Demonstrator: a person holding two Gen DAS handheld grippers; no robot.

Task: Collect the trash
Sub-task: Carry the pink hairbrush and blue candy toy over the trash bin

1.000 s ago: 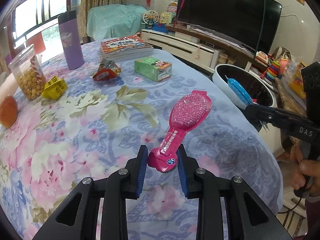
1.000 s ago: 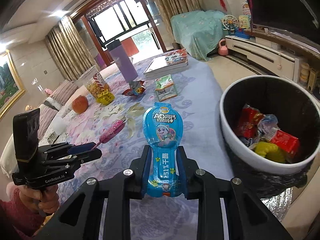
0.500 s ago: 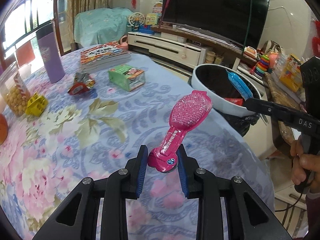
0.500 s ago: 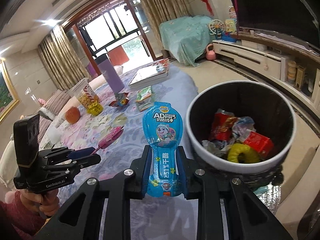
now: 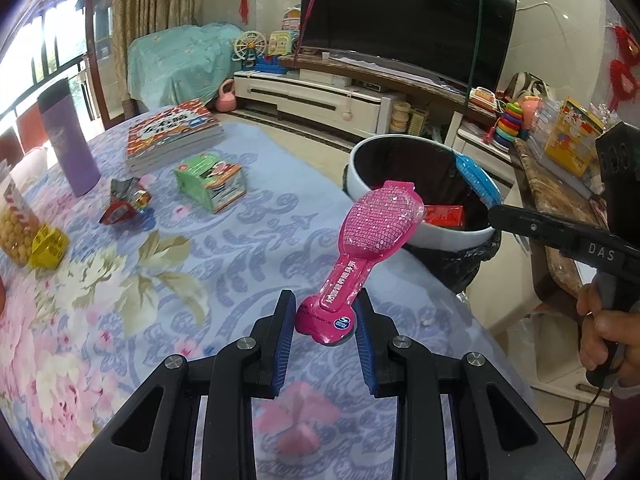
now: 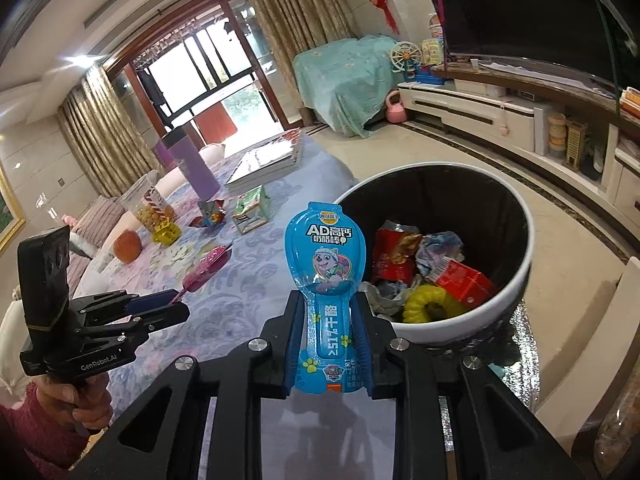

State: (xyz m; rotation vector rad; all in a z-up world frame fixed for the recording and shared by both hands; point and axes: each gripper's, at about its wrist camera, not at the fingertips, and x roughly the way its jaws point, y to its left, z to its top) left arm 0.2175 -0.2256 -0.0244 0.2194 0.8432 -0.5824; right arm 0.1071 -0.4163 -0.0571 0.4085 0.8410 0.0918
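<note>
A blue cheese-stick wrapper point(image 6: 325, 280) is gripped upright by the right hand-held gripper point(image 6: 327, 344) nearest the trash bin point(image 6: 520, 280), while a pink wrapper point(image 5: 360, 252) is clamped by the left hand-held gripper point(image 5: 325, 334).

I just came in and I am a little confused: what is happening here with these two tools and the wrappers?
A person is collecting trash with two handheld grippers. The left gripper is shut on a pink wrapper, held above the table. The right gripper is shut on a blue wrapper, beside the trash bin, which already holds some trash. Neither wrapper is dropped in yet.
</note>
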